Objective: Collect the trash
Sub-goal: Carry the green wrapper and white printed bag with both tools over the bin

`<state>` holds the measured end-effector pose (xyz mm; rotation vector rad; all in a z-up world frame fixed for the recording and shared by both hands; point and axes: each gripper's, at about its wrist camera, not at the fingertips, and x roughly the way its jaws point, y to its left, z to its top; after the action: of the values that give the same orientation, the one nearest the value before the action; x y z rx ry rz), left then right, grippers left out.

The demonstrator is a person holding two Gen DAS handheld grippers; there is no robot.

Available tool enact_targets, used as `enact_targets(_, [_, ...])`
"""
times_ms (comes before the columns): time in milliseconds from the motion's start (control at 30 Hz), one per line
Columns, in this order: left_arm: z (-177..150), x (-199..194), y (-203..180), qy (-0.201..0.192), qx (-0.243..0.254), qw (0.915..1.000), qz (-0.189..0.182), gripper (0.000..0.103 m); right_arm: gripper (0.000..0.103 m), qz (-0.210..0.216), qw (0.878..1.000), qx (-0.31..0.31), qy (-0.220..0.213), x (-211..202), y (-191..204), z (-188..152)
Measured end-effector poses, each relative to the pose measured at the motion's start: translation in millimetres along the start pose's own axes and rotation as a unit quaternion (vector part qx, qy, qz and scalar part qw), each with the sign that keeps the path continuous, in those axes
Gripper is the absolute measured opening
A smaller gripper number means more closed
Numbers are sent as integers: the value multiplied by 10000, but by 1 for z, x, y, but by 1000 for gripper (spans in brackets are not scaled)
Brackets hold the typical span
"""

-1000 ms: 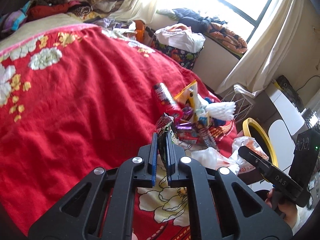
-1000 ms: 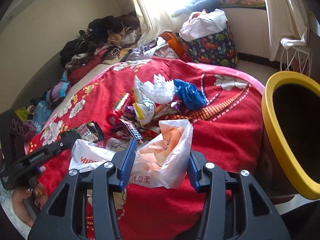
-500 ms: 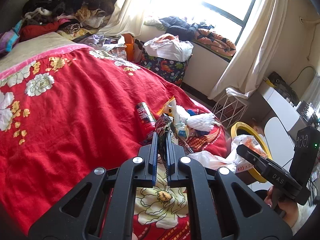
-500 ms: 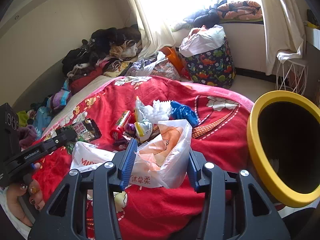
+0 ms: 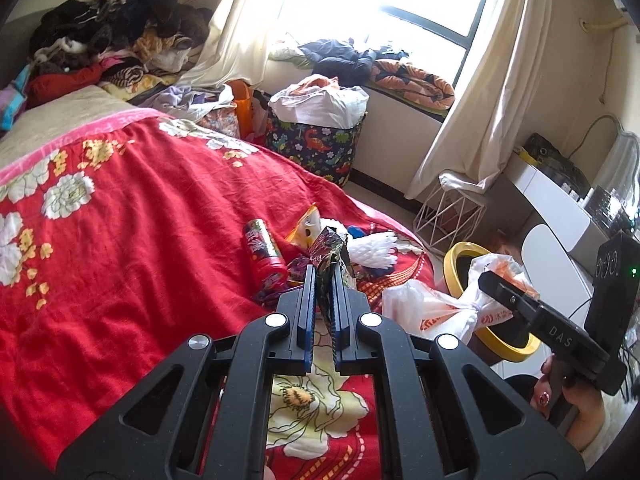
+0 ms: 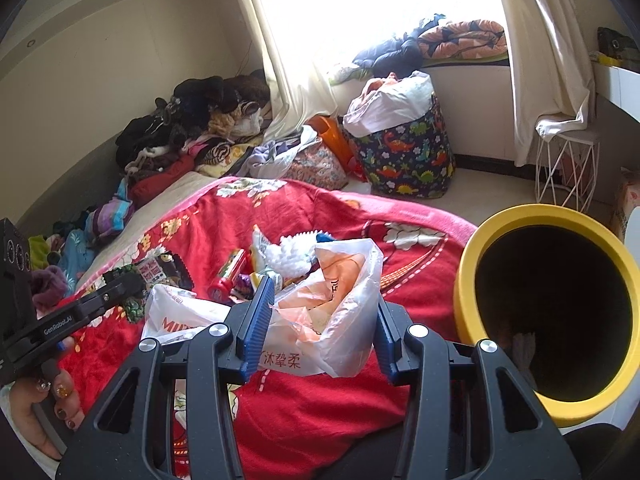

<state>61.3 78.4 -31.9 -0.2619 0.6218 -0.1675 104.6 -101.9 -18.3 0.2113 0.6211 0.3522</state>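
My left gripper (image 5: 324, 276) is shut on a dark crumpled snack wrapper (image 5: 330, 248), held above the red floral bedspread (image 5: 140, 240). It also shows in the right wrist view as the left gripper (image 6: 132, 280) with the wrapper (image 6: 160, 270). My right gripper (image 6: 322, 300) is shut on a white and orange plastic bag (image 6: 340, 292), pinched between its blue pads. A yellow-rimmed bin (image 6: 472, 264) stands beside the bed, to the right of the bag. On the bed lie a red can (image 5: 264, 256), a yellow snack bag (image 5: 306, 228) and a white crumpled piece (image 5: 376, 248).
A dinosaur-print basket (image 5: 316, 144) stuffed with cloth stands by the window wall. A white wire stand (image 5: 448, 216) and a white desk (image 5: 560, 208) are at the right. Piled clothes (image 5: 120, 40) fill the bed's far end. A person's hand (image 6: 40, 412) grips the left handle.
Both grippers have risen and drawn back from the trash pile, each keeping its hold. The yellow bin now looms larger in the right wrist view.
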Motion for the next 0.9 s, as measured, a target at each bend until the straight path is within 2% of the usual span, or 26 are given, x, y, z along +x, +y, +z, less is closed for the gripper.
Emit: enact_targets(900, [10,4,-55,-30,453,9982,-389,3,43,-604,9940,683,-609,-45,-71,18])
